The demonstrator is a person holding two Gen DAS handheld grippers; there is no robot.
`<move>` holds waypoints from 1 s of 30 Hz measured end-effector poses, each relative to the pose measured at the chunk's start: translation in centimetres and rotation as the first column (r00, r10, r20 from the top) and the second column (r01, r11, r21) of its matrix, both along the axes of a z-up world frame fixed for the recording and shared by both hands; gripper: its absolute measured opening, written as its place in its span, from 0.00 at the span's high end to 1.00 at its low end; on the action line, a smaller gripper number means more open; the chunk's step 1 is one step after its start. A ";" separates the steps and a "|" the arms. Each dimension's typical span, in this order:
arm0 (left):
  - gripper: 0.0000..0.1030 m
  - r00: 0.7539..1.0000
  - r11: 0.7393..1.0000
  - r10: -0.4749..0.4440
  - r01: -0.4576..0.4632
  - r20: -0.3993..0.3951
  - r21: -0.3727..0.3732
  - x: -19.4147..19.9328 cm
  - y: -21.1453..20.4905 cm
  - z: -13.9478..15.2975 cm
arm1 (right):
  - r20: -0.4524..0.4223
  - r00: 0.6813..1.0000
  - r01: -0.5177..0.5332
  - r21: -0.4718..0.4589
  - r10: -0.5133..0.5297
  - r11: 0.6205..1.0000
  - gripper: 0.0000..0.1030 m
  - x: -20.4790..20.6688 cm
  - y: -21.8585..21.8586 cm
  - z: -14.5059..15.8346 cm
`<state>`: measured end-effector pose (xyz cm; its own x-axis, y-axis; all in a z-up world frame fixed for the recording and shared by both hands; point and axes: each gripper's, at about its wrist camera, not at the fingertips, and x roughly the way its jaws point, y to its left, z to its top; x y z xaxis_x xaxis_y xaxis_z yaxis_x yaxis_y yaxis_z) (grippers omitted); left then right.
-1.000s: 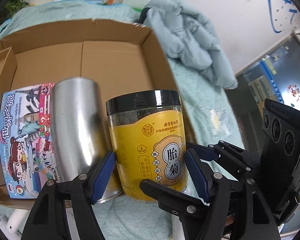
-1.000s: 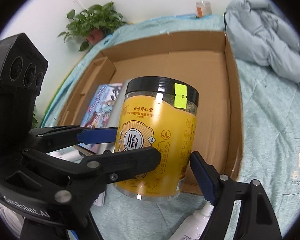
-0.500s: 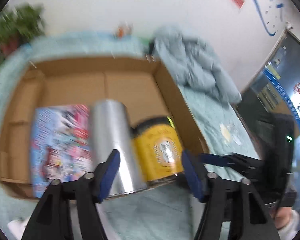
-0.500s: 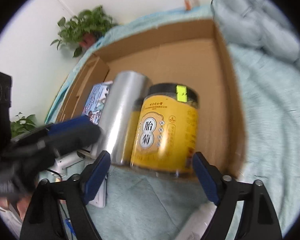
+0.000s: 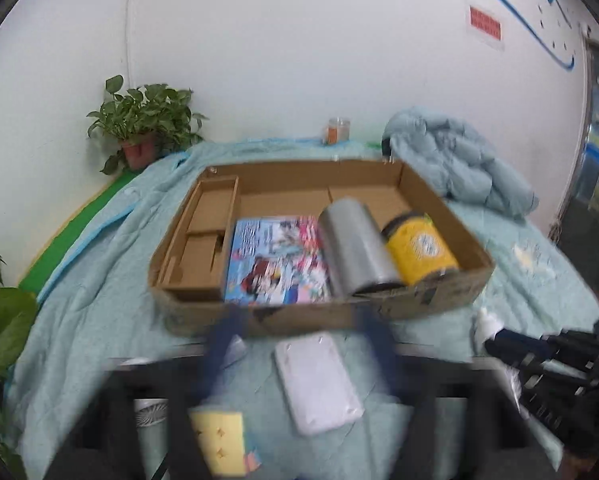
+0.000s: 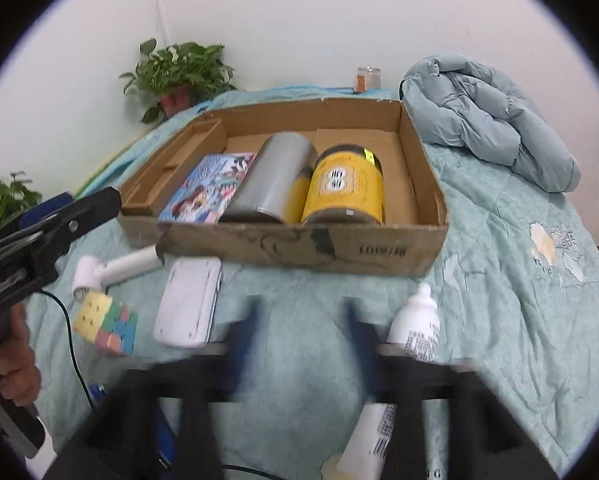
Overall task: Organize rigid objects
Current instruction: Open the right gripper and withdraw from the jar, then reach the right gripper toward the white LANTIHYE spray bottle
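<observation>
potted plant (image 6: 179, 70) by wall, crumpled blue jacket (image 6: 495, 116), teal bedspread (image 6: 519, 300)

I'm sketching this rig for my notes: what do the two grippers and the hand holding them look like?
Both grippers are black plastic with blue pads on the fingers. The left gripper shows silver screws, a black handle and a bare hand, no sleeve visible. The right gripper is motion-blurred, dark frame and blue fingers only.

One box (image 6: 379, 254): one book (image 6: 209, 188), one tin (image 6: 273, 182), one jar (image 6: 345, 188). Outside: one cube (image 6: 105, 322), two bottles (image 6: 417, 330), one white case (image 6: 189, 308), two plants (image 6: 179, 72).
</observation>
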<state>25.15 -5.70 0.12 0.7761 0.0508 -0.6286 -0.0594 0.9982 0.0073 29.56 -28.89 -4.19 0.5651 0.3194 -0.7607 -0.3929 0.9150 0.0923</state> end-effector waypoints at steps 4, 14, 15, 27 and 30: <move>0.94 1.000 0.999 0.031 -0.031 -0.008 -0.012 -2.3 0.2 -0.9 | 0.091 0.996 0.016 0.000 -0.016 1.000 0.78 -2.6 -0.3 1.2; 0.00 0.995 0.997 0.075 -0.076 0.058 0.023 -5.5 -0.3 -1.5 | 0.057 0.998 -0.015 0.127 0.008 0.992 0.00 -5.4 -1.7 1.0; 0.00 0.995 0.997 0.080 -0.080 0.062 0.012 -5.8 -0.3 -1.5 | 0.061 0.998 -0.011 0.123 0.003 0.992 0.00 -5.6 -1.8 1.0; 0.00 0.992 0.992 0.120 -0.119 0.050 -0.030 -6.6 -0.1 -1.1 | 0.136 0.991 -0.012 0.055 0.004 0.998 0.00 -7.3 -1.1 1.1; 0.00 0.991 0.992 0.125 -0.125 0.045 -0.019 -6.2 0.0 -1.2 | 0.132 0.991 0.000 0.047 -0.006 0.999 0.00 -7.0 -1.3 0.7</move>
<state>18.98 -5.71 -1.10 0.7925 0.1391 -0.5939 -0.1835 0.9829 -0.0147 22.61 -30.22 -3.44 0.6607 0.3510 -0.6635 -0.4021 0.9119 0.0821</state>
